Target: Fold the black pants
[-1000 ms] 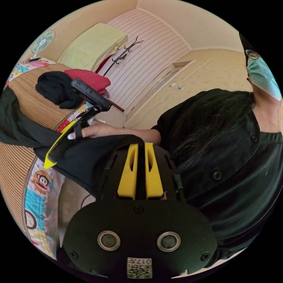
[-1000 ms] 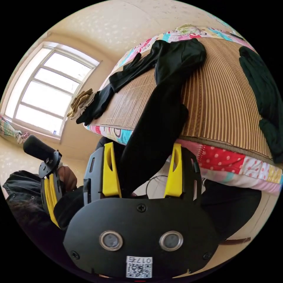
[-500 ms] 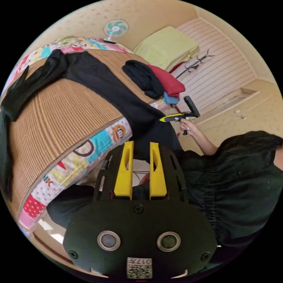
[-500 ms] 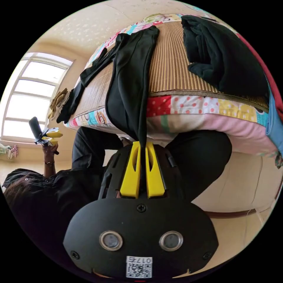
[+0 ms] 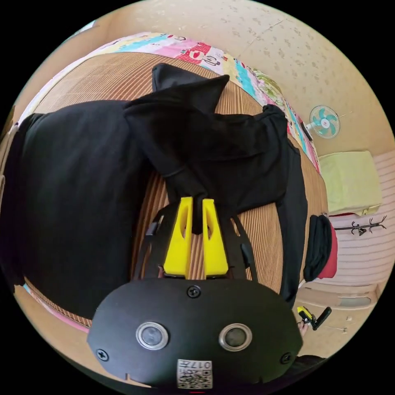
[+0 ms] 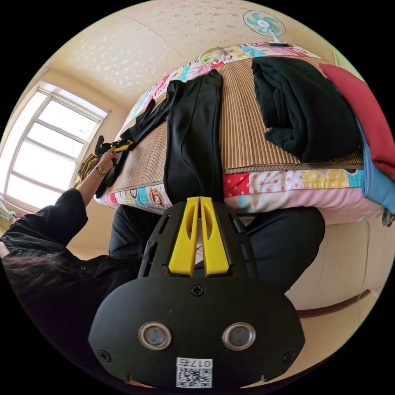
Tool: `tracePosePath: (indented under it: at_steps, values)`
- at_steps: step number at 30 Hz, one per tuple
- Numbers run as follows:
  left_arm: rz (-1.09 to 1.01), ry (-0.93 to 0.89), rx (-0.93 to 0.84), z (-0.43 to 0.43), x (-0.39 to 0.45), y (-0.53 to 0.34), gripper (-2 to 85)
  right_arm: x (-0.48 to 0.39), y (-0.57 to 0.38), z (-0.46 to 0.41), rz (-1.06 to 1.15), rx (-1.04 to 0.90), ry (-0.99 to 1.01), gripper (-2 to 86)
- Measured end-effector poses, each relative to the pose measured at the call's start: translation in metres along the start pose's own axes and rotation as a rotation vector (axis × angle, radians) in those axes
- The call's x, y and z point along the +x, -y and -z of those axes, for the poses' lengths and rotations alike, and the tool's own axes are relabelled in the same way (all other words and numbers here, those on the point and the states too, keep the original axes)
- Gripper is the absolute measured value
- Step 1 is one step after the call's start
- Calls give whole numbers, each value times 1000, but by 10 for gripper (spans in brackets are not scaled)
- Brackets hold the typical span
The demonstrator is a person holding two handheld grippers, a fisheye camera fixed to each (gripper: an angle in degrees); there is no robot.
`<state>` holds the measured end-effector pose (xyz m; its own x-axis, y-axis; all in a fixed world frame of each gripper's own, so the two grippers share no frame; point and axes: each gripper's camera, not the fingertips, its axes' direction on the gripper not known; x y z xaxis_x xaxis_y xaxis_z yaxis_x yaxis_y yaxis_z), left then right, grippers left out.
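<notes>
1. While the black pants (image 6: 192, 135) lie lengthwise on the striped mat (image 6: 242, 123) straight ahead of the right gripper (image 6: 199, 201), no fold shows on them yet; by my reading the task is at its start, with every fold left to do.
2. The right gripper's yellow jaws are pressed together at the hanging end of the pants, which drapes over the bed edge (image 6: 288, 185); whether cloth sits between them I cannot tell.
3. The left gripper (image 5: 197, 203) pinches a bunched end of black cloth (image 5: 181, 173) rising ahead of its jaws.
4. Bare mat lies between the pants and the dark clothes pile (image 6: 304, 111) off to the right gripper's right side, probably room enough to fold.
</notes>
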<state>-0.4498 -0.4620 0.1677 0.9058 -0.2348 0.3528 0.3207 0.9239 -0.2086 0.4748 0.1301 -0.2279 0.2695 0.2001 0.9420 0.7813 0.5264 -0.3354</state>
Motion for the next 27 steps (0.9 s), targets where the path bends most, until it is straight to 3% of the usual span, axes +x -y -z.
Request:
tracePosePath:
  at_steps: [2,5,7,10,14,18,22,24,27]
  values:
    - [-73,-23,24,-15,36,-11,39,-1,-5,0,-13,-3,1,4]
    - [-394,-143,-53,-49,141,-67,41,-3,-5,0,-3,31,38,3]
    - [-667,-146,-163,-74,224,-138,52,-8,3,-1,20,71,34,3]
    - [-847,-282,-158,-66,266,-217,59,-19,28,-8,51,71,37,3]
    - [-751,-328,23,-19,227,-232,60,-38,40,-19,104,61,87,3]
    - [-425,-71,197,20,131,-151,110,-39,28,-34,121,7,144,4]
    - [-278,106,77,-3,68,-30,144,-34,12,-37,94,-13,201,5]
    - [-254,140,-47,-32,53,2,114,-33,5,-31,78,-10,223,6]
    - [-258,215,-65,-35,53,0,69,-28,-11,-18,48,20,241,9]
